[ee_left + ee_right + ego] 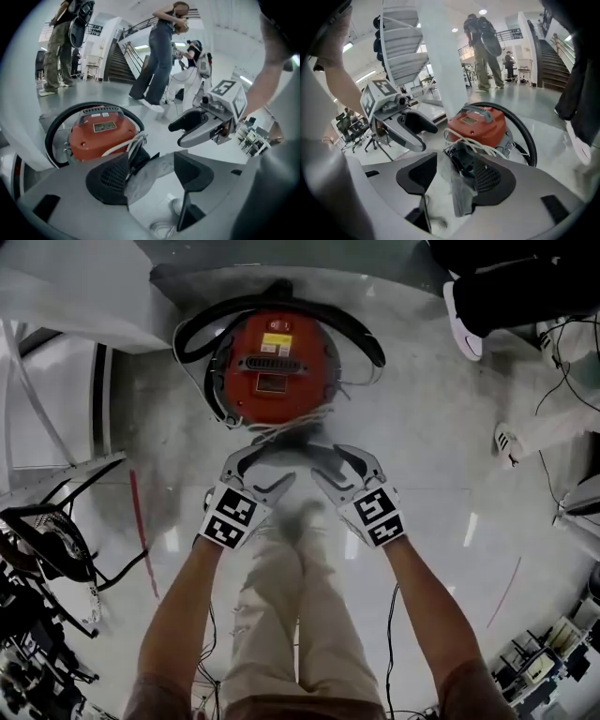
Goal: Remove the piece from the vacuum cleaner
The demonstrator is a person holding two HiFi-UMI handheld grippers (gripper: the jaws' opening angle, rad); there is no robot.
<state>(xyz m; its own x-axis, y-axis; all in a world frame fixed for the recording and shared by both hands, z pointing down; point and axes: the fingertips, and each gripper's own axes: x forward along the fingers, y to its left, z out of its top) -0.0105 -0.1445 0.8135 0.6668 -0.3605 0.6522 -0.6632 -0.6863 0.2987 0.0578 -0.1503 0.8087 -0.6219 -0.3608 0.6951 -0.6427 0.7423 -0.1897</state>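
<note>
I'm looking down at the red vacuum [275, 367] on the floor [441, 474], with its black hose [347, 320] curled round the far side. Both grippers are just on my side of it, tips angled in toward each other. The piece [302, 442], a grey cloth thing on a black frame, sits between those tips, right against the vacuum's near edge. It is blurred from above, so I can't tell whether it is clear of the body.

Along the left gripper [150, 176], the jaws stand well apart. The grey cloth runs slantwise through the gap and lies against the ribbed left pad [110, 180]. It reaches toward the other pad, but I can't tell if it touches, and nothing is clamped.

Along the right gripper [454, 180], the jaws are also spread wide. The black frame and cloth rest against the ribbed right pad [492, 180], and the left pad is clear of them.

White cords [473, 143] loop over the top of the piece, between it and the red body.

Each gripper shows in the other's view, off to the side and slightly above. Standing people [154, 70] are further off on the floor.
</note>
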